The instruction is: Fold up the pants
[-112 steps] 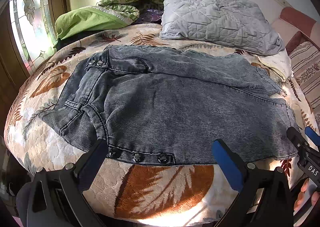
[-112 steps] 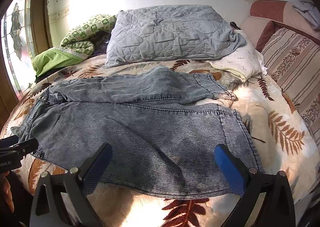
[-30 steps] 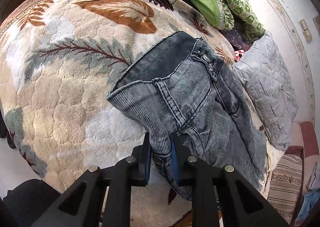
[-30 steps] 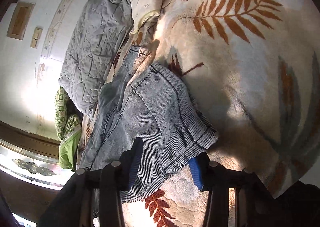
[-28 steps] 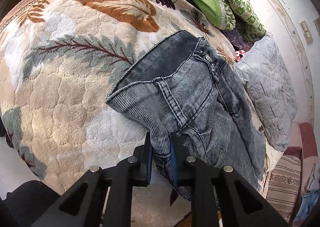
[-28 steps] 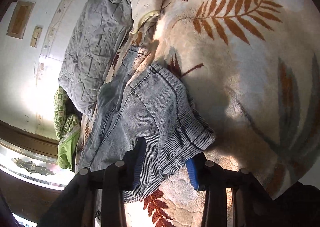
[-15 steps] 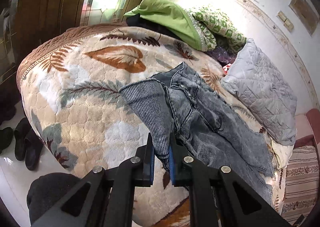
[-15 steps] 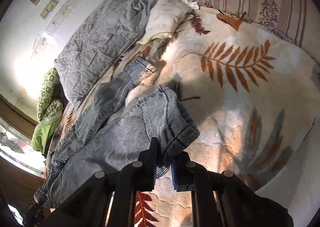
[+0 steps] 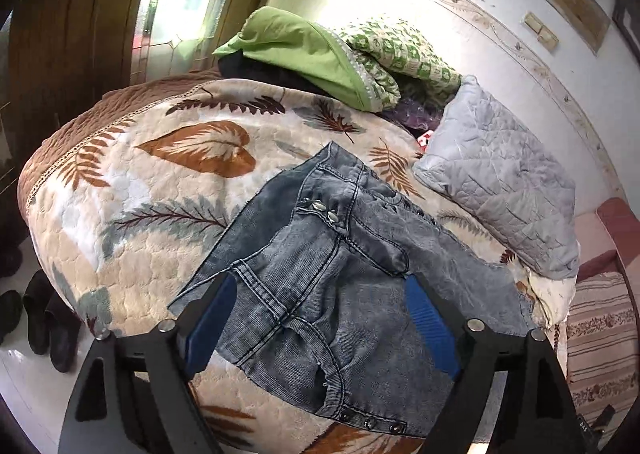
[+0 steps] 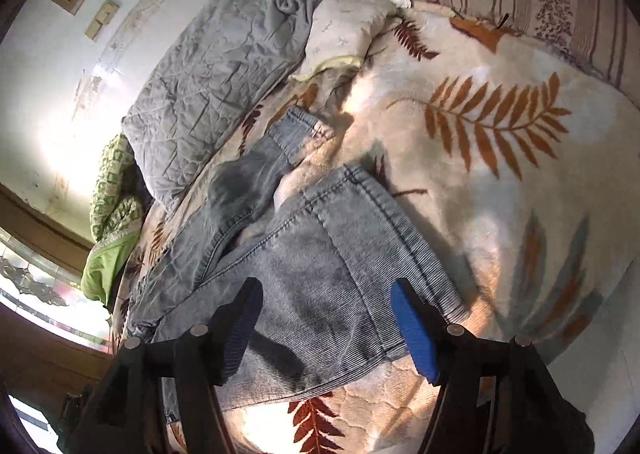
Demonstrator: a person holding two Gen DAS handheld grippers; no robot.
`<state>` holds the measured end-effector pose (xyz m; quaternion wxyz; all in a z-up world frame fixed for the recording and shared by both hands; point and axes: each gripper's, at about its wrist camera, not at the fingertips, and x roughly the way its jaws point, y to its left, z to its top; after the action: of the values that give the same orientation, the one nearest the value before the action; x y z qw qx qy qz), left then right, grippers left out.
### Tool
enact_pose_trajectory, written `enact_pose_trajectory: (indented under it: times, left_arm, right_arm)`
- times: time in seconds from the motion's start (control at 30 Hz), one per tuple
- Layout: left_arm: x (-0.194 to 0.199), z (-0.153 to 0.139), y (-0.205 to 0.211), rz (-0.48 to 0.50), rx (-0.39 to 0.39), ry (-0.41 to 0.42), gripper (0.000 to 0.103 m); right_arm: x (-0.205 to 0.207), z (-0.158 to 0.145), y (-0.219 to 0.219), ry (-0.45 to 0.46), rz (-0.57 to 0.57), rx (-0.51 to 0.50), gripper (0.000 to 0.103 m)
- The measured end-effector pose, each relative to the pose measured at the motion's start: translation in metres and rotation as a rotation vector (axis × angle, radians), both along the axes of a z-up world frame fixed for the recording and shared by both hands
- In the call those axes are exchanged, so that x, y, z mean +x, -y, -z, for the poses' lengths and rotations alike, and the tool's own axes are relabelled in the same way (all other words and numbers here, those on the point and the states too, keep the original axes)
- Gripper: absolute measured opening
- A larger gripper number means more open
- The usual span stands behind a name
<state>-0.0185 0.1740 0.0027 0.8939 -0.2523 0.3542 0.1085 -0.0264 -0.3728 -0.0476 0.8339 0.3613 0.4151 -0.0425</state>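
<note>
While the pants (image 9: 320,294) sprawl, a grey pillow (image 9: 500,181) lies beside them.

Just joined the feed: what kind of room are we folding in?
Most likely a bedroom: the jeans lie on a leaf-print bedspread, with a grey quilted pillow against the wall.

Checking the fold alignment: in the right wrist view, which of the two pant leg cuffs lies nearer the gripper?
The wide cuff, just beyond the open right gripper. The other cuff lies farther off, bunched beside the grey quilted pillow.
</note>
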Motion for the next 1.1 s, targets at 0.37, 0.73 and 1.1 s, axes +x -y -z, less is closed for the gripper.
enact_pose_trajectory:
  times: [0.37, 0.73, 1.1]
  left_arm:
    - [0.065, 0.013, -0.049, 0.041, -0.158, -0.098, 0.066]
    - [0.149, 0.064, -0.056, 0.124, -0.262, -0.216, 0.045]
    - [0.147, 0.033, -0.033, 0.118, 0.110, -0.168, 0.005]
  right_arm:
    - [0.007, 0.035, -0.009, -0.060, 0.004, 0.004, 0.072]
    - [0.009, 0.036, -0.011, -0.044, -0.008, -0.012, 0.073]
    - [0.014, 0.024, -0.019, -0.081, -0.043, -0.076, 0.073]
